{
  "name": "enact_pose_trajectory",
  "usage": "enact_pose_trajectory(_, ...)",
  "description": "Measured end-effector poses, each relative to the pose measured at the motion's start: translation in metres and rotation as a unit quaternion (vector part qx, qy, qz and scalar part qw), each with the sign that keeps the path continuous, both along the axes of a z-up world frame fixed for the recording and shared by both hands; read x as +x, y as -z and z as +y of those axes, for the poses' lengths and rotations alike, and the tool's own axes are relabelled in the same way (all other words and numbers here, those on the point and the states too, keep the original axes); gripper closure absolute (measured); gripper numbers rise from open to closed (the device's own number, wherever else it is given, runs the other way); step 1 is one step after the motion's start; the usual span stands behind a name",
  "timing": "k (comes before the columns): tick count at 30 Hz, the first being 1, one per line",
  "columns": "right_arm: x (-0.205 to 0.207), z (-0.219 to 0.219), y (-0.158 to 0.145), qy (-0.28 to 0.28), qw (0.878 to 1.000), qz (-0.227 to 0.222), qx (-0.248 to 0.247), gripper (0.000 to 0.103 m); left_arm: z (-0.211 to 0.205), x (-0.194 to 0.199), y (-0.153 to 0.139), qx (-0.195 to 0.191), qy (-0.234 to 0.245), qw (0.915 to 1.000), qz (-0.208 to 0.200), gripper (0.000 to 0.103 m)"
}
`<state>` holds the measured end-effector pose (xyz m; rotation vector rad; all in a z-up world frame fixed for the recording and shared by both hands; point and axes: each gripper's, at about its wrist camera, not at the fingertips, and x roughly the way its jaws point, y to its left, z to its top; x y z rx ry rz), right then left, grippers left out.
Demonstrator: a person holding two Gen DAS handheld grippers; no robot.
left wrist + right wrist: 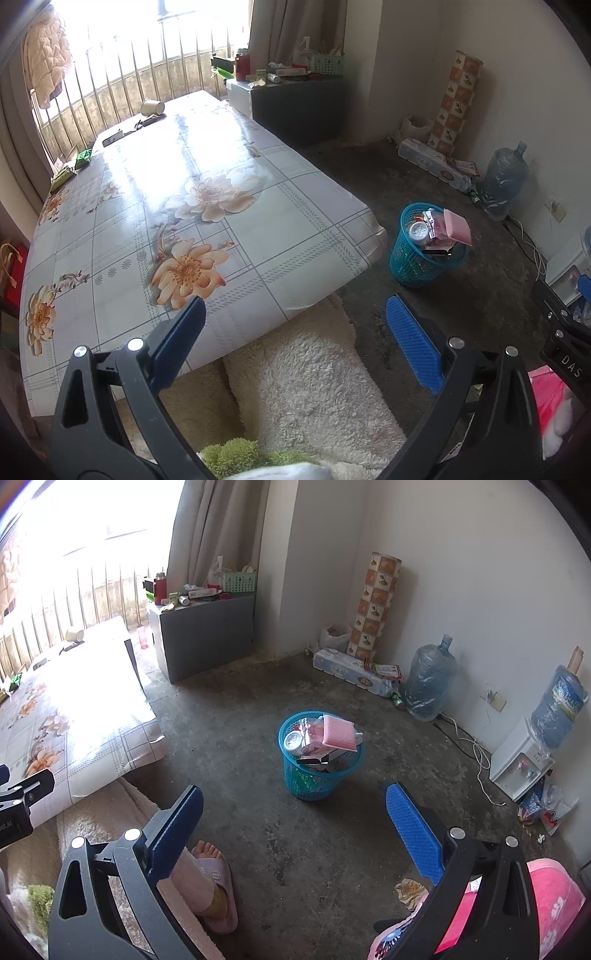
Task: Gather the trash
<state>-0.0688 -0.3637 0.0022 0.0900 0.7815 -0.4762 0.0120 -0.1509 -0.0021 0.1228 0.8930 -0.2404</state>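
On my far left, a low table under a glossy floral plastic cloth (207,192) carries a tipped paper cup (152,107) at its far end and green snack wrappers (83,158) on its left edge. My left gripper (295,332) hangs over the table's near right corner and a cream fleece blanket (306,369), its blue pads spread wide with nothing between them. Right of the table, the round blue mesh plastic wastebasket (321,753) stands on the bare concrete floor, heaped with a pink sponge (338,731), a can and packets. My right gripper (295,812) is likewise spread and empty, near side of the basket. A crumpled paper scrap (408,888) lies on the floor at near right.
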Motion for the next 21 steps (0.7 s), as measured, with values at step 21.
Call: enact_pose_trajectory(21, -0.0001, -0.0007, 0.0017, 0.002, 1.0, 0.0, 0.002, 0.007, -0.0006, -0.0004, 0.0014, -0.002, -0.002, 1.0, 0.004, 0.009)
